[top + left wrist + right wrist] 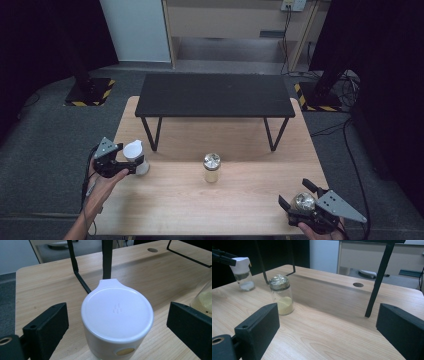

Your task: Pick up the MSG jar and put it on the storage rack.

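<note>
At the worktop's [165,200] left edge, about midway along it, the left hand-held gripper [131,163] is held level by the person's left hand [102,187], its jaws reaching around a white-capped jar [136,157]. In the left gripper view the jar [117,322] stands upright between the two black jaws, its flat white cap with a small spout facing up. A clear gap shows on each side, so the jaws stand wide apart and the pads do not touch it: nothing is gripped. In the right gripper view the same jar [243,273] has clear glass below the cap and a little white powder at the bottom.

Near the middle of the worktop, well apart from the first, stands a second jar [211,168] with a shiny foil top and yellow powder in its lower part. It rests just in front of a black stand [215,95] that spans the far half of the worktop on thin legs. In the right gripper view this jar [282,295] is upright, near one of the stand's legs.

At the near right corner the right hand-held gripper [300,196] sits low over the worktop's edge, pointing toward the far left. Its jaws are spread wide with nothing between them; bare wood shows in the gap in the right gripper view.
</note>
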Demonstrator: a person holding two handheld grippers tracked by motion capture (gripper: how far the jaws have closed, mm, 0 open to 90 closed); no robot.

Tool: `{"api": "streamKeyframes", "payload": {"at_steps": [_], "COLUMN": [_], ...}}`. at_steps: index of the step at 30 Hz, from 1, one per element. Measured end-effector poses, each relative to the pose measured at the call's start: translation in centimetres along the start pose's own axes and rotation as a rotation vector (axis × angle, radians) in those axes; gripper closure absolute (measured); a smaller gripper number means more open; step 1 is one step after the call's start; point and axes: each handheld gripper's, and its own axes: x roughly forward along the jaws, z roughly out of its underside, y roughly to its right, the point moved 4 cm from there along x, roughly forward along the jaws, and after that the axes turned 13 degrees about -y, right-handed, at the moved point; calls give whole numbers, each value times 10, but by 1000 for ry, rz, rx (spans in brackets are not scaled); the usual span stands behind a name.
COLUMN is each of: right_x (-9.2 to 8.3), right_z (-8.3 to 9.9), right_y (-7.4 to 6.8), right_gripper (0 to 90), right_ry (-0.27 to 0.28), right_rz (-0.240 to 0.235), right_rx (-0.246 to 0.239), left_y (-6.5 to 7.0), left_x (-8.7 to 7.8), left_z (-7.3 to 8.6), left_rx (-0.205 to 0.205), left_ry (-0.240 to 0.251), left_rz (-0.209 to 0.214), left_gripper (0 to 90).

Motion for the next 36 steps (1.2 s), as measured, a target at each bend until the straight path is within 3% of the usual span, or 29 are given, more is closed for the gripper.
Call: {"api": "streamKeyframes", "payload": {"at_steps": [18, 32, 36], "right_x": [0, 0, 0], "right_z": [0, 0, 0], "right_y": [0, 0, 0], "right_gripper": [55, 55, 55], "right_ry": [-1, 0, 0], "right_rz": [1, 1, 0], "right_rx": [2, 2, 2], "left_y": [-1, 2, 5], "left_x": [13, 18, 18], "left_z": [5, 12, 13], "left_rx": [-19, -12, 3], "left_ry": [4, 22, 30], "left_rz": [-12, -17, -30], "left_gripper": [66, 282, 293]}}
